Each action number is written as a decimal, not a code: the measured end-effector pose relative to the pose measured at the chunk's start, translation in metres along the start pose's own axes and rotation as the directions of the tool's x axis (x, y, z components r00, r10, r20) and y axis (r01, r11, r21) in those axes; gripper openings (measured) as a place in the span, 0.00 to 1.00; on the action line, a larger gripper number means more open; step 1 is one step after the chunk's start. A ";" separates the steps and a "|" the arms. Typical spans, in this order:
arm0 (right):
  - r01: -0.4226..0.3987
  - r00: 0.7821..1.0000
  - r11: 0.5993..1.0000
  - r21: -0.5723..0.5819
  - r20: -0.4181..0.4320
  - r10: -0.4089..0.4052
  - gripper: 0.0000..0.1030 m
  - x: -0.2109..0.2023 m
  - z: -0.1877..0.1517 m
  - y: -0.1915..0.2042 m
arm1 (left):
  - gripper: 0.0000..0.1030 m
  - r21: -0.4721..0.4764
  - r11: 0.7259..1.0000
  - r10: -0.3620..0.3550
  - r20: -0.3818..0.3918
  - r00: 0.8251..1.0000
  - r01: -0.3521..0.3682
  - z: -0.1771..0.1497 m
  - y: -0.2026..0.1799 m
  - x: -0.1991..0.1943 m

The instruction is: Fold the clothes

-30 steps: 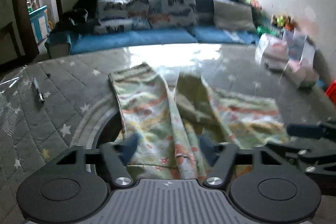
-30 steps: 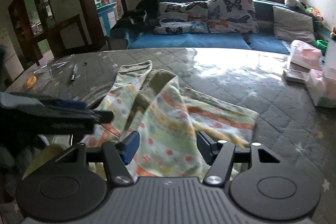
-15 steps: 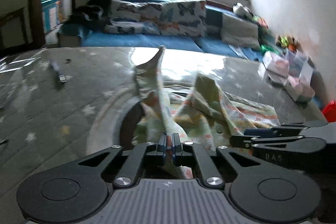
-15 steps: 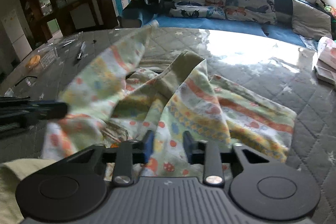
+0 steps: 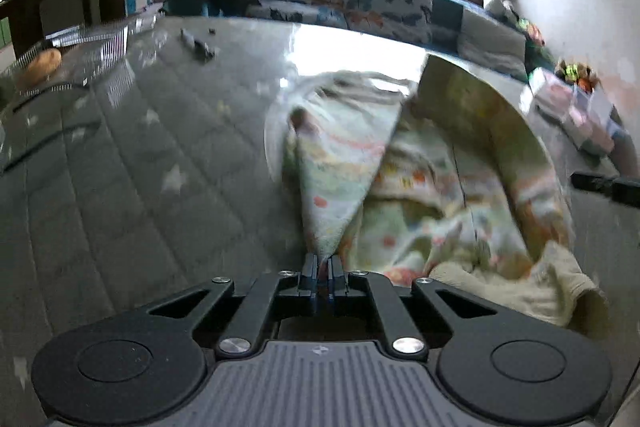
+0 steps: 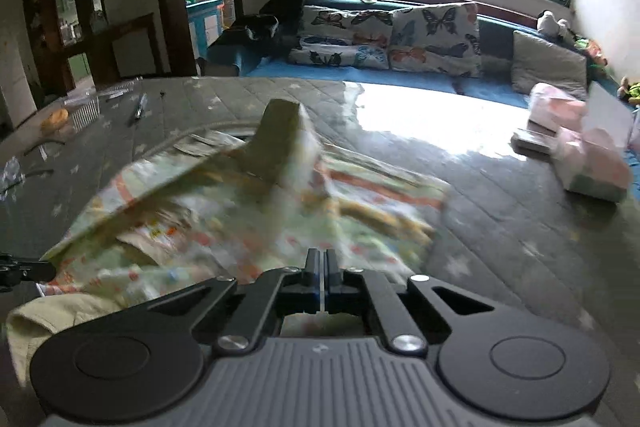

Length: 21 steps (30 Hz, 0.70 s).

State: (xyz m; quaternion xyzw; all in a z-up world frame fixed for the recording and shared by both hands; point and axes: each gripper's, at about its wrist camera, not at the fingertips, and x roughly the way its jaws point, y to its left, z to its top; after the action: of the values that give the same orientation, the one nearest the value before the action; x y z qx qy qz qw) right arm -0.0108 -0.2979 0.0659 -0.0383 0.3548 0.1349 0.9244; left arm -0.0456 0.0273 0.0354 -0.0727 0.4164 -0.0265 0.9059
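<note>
A pair of pale green patterned pants (image 5: pixel 432 183) lies rumpled on the grey star-quilted table cover (image 5: pixel 132 171). My left gripper (image 5: pixel 322 263) is shut on a fold of the cloth, which rises from its tips as a taut ridge. In the right wrist view the pants (image 6: pixel 248 211) are blurred, with one leg end standing up in a peak. My right gripper (image 6: pixel 322 263) has its jaws closing fully on the near edge of the fabric. Each gripper shows as a dark bar at the edge of the other's view, the right gripper (image 5: pixel 608 187) and the left gripper (image 6: pixel 20 273).
Pink and white boxes (image 6: pixel 580 147) sit at the table's right side. A pen (image 6: pixel 140 107) and a clear tray with something orange (image 6: pixel 60 117) lie at the far left. A blue sofa with butterfly cushions (image 6: pixel 400 35) runs behind the table under the window.
Both grippers went from open over the flat pants to shut on the cloth. The left one has swung left, dragging a fold with it, and the pants are now bunched.
</note>
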 end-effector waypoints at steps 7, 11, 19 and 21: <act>-0.009 1.000 1.000 -0.007 -0.017 0.009 0.08 -0.018 0.000 -0.009 | 0.13 0.019 1.000 -0.006 -0.007 1.000 0.007 0.000 0.000 -0.008; -0.036 0.999 0.999 -0.041 0.009 0.036 0.18 0.003 0.025 0.004 | 0.41 0.041 0.999 0.005 0.024 1.000 -0.006 0.007 -0.002 -0.014; -0.087 0.996 0.995 -0.057 -0.006 0.086 0.36 0.071 0.074 0.024 | 0.49 0.029 0.999 0.042 0.087 0.995 -0.044 0.033 0.005 -0.011; -0.090 0.996 0.995 -0.044 -0.015 0.090 0.39 0.089 0.082 0.025 | 0.51 0.026 0.998 0.056 0.092 0.994 -0.058 0.042 0.005 -0.002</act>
State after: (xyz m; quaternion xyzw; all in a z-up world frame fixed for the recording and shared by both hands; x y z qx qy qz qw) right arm 0.0990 -0.2405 0.0684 -0.0439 0.3591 0.1841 0.9139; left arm -0.0154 0.0369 0.0634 -0.0491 0.3761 -0.0031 0.9253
